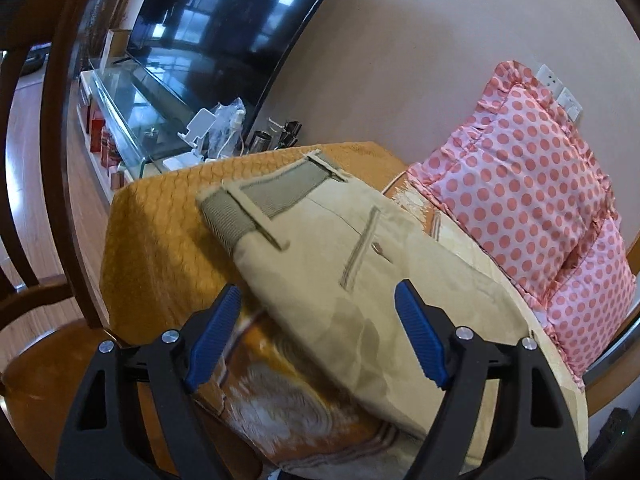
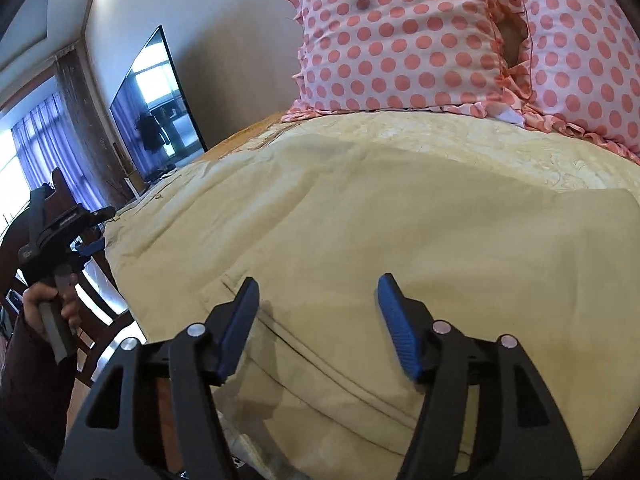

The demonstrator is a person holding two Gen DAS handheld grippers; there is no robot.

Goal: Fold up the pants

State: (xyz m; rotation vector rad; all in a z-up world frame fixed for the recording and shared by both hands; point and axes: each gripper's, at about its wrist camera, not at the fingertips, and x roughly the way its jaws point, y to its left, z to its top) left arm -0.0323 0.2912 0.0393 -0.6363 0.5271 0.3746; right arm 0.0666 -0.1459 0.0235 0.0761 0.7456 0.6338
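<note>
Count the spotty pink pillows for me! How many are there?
2. One pillow stands at the back of the table, behind the pants. The other pillow leans right beside it, on the right. More could be hidden behind them.

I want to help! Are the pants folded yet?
Partly, it seems. The pants lie flat on the table, apparently doubled leg on leg, waistband away from the pillow. Nothing is in hand: left tongs and right tongs are open. Folding them shorter is left.
</note>
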